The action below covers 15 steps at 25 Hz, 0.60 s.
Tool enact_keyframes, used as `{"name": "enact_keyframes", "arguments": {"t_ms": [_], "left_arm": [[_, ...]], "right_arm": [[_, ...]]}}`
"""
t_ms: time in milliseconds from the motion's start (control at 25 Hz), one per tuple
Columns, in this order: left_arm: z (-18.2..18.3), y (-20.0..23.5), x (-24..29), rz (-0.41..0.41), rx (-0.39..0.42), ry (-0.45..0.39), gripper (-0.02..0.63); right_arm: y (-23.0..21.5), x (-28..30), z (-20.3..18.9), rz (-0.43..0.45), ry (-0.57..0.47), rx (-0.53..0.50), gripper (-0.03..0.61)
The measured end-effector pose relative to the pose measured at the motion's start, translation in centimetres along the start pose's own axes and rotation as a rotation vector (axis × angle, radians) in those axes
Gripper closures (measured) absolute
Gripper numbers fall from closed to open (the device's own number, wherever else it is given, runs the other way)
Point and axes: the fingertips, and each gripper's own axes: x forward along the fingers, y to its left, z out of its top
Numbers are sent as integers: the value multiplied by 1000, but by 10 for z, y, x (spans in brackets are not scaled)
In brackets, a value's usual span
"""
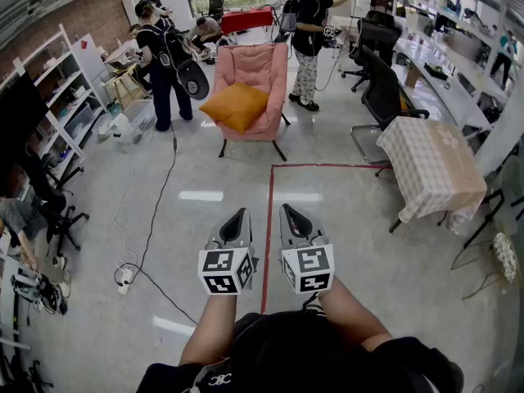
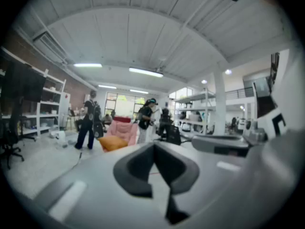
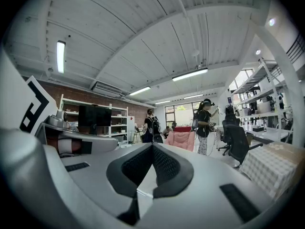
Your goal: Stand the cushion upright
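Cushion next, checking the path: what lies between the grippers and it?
In the head view, only bare floor marked with red tape, up to the cushion on the pink armchair.

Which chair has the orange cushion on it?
The pink armchair straight ahead: the cushion lies on its seat. The others are black office chairs at right.

Left forearm (image 1: 214,326) and right forearm (image 1: 348,313) bare, stretched forward side by side. Left tongs (image 1: 237,218) point ahead, jaws pressed together, nothing between. Right tongs (image 1: 291,214) just beside them, parallel, jaws together too, empty.
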Motion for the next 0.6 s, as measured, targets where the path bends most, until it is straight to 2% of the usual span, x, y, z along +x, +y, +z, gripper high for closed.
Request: {"name": "enact_keyframes", "arguments": {"t_ms": [600], "left_arm": [[0, -11, 0, -25, -8, -1, 617]], "right_arm": [[-4, -5, 0, -21, -11, 22, 583]]}}
